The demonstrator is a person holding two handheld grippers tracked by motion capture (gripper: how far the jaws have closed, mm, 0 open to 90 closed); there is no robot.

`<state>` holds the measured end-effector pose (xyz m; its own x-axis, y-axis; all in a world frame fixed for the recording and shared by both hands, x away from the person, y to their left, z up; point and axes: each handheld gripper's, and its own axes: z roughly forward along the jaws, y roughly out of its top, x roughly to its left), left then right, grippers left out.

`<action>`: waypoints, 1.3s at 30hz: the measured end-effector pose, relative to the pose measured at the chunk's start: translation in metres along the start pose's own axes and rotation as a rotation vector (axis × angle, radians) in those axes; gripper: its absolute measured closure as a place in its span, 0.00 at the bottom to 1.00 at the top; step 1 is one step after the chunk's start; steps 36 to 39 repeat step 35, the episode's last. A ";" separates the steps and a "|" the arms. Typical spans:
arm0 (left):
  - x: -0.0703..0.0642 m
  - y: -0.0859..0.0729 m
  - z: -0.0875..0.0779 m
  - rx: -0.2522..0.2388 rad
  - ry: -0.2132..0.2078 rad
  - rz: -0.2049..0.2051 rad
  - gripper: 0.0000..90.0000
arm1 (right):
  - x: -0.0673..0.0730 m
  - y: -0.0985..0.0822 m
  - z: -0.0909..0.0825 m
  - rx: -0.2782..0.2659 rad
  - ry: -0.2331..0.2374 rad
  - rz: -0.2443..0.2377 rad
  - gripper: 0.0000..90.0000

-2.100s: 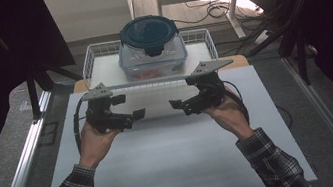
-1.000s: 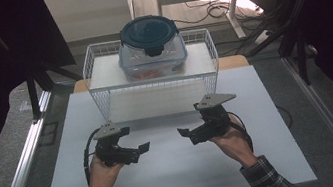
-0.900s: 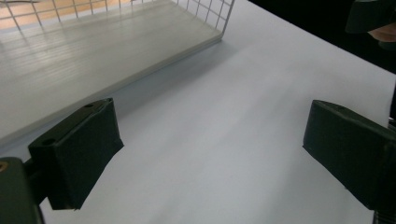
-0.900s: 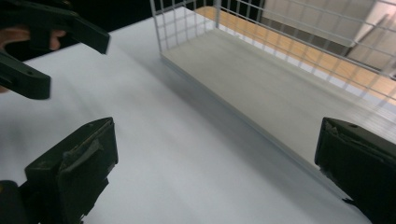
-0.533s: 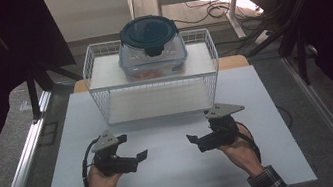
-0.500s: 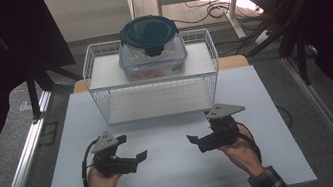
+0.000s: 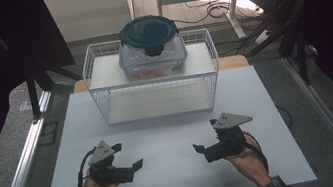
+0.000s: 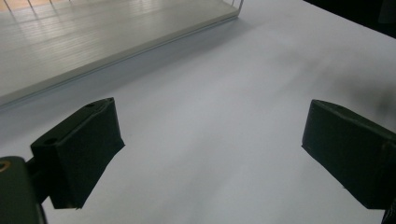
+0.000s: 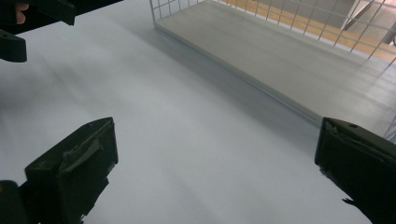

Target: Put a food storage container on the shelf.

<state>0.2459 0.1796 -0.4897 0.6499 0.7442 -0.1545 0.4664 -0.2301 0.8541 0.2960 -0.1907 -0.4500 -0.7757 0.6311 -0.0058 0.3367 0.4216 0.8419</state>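
Black jaws on your left tongs (image 7: 133,165) stand wide apart, grasping nothing, and your right tongs (image 7: 202,149) are spread just as wide (both low over the near part of the white tabletop (image 7: 177,173), tips turned toward each other). Beyond them, at the far side, sits the white wire rack (image 7: 152,83). On its upper shelf rests the clear container (image 7: 152,55) with a dark round lid (image 7: 149,33), well apart from both tongs.
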 end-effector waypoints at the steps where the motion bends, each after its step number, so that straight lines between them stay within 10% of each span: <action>1: 0.000 -0.001 -0.001 0.000 0.003 0.000 0.04 | 0.000 -0.002 -0.001 -0.003 0.001 0.006 0.00; 39: -0.004 -0.039 0.012 0.162 0.055 0.055 0.04 | -0.012 -0.067 -0.005 0.139 -0.078 0.064 0.00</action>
